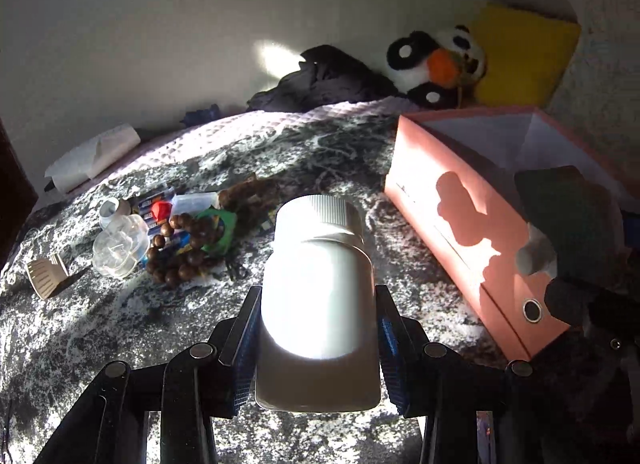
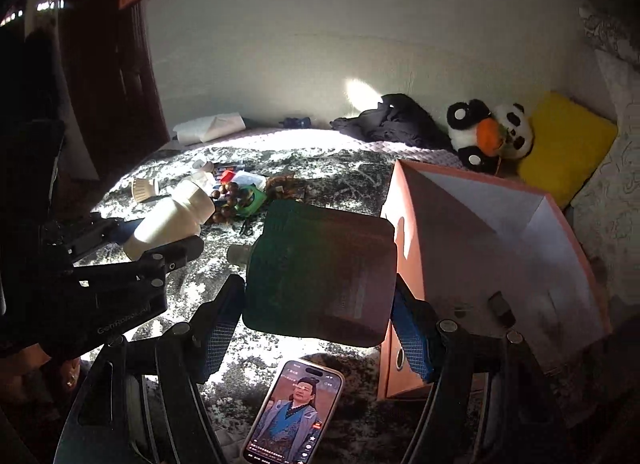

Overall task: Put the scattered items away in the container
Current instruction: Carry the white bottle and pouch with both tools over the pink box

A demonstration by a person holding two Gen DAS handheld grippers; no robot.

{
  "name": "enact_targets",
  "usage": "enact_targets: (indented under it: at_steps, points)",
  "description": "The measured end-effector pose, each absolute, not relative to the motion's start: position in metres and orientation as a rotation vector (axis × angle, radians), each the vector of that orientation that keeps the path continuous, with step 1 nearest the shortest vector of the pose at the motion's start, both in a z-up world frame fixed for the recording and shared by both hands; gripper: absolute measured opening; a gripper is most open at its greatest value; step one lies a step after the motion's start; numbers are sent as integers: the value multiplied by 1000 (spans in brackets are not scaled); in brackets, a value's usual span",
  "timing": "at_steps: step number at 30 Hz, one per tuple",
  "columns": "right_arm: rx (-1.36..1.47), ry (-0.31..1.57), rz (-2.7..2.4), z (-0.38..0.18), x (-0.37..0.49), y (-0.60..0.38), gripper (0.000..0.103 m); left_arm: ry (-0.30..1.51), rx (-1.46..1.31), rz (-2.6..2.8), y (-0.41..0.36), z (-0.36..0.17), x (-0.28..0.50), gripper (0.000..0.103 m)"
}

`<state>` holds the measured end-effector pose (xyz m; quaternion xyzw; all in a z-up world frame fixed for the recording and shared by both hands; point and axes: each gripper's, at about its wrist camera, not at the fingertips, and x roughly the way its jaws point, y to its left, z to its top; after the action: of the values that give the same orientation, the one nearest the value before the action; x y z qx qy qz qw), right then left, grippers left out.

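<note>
Barely started: left gripper (image 1: 318, 328) clamps a white plastic screw-cap bottle (image 1: 318, 284), right gripper (image 2: 318, 328) grips a dark green pouch (image 2: 320, 272). Pink cardboard box (image 1: 460, 199) at 2 o'clock looks empty; clutter pile (image 1: 176, 236) at 10 remains.

Right tongs (image 2: 318, 328) clamped on a dark green pouch (image 2: 320, 272), beside the open pink box (image 2: 496, 240).

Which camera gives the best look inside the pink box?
The right wrist view: it looks down into the pink box, showing its pale inner walls. The left wrist view shows mostly the box's sunlit outer side and only the upper part of the interior.
</note>
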<state>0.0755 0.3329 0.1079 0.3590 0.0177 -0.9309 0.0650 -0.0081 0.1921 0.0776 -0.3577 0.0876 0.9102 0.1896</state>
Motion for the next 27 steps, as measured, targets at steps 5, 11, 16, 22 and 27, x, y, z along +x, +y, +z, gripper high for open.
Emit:
enact_targets:
  at_steps: [5, 11, 16, 22, 27]
  points:
    - [1071, -3, -2882, 118, 91, 371, 74, 264, -949, 2492, 238, 94, 3, 46]
    - [1055, -53, -2988, 131, 102, 413, 74, 289, -910, 2428, 286, 108, 9, 46]
    - [1061, -108, -3056, 135, 107, 450, 74, 317, -913, 2375, 323, 108, 7, 46]
    - [1102, -159, -3152, 132, 110, 496, 74, 356, -929, 2315, 367, 99, -4, 46]
    - [1178, -203, -3203, 118, 108, 532, 74, 392, -950, 2281, 399, 85, -18, 46]
